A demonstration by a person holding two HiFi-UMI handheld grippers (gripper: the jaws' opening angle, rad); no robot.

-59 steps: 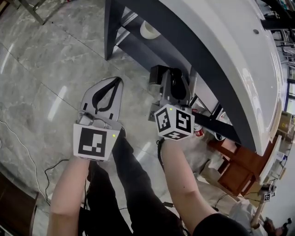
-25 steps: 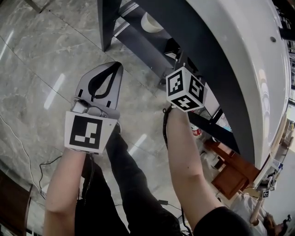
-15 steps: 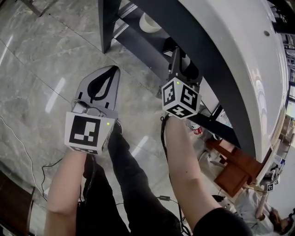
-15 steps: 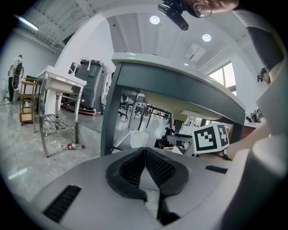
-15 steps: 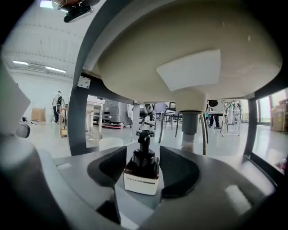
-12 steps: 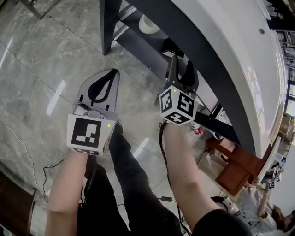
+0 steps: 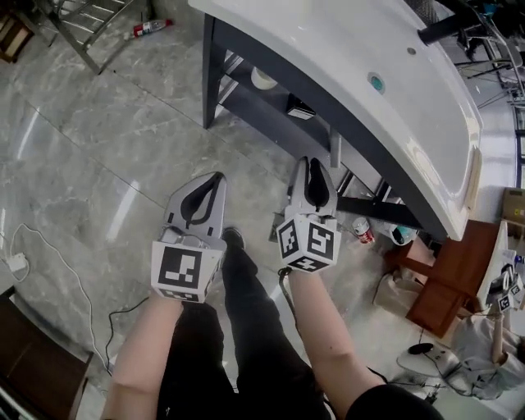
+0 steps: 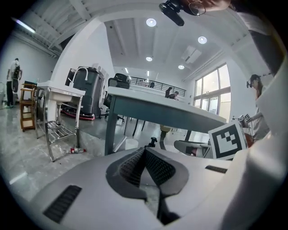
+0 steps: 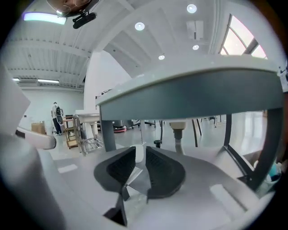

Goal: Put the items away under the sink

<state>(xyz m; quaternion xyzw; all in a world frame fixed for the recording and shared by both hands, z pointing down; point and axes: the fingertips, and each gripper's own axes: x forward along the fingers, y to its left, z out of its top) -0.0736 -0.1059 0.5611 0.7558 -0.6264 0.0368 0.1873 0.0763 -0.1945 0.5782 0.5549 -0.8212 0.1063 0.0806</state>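
Observation:
The white sink (image 7: 426, 156) stands on a dark frame with a low shelf (image 7: 246, 97) beneath it. On that shelf sit a white bowl (image 7: 264, 78) and a small black item (image 7: 300, 107). My right gripper (image 7: 314, 162) hovers above the floor in front of the shelf, clear of both. Its jaws have just been closing; a narrow gap remains and nothing is between the pads (image 9: 118, 167). My left gripper (image 7: 218, 175) hangs to its left over the floor, shut and empty, its pads (image 8: 155, 165) meeting at the tip.
A red can (image 7: 362, 230) lies on the floor under the sink's right end, beside a wooden stool (image 7: 447, 283). A metal rack (image 7: 86, 20) and a bottle (image 7: 152, 27) are at the far left. A cable (image 7: 49, 254) trails over the tiles.
Both grippers have drawn back from the shelf and risen. The right jaws, wide half a second ago, are now nearly together. The black item stays on the shelf.

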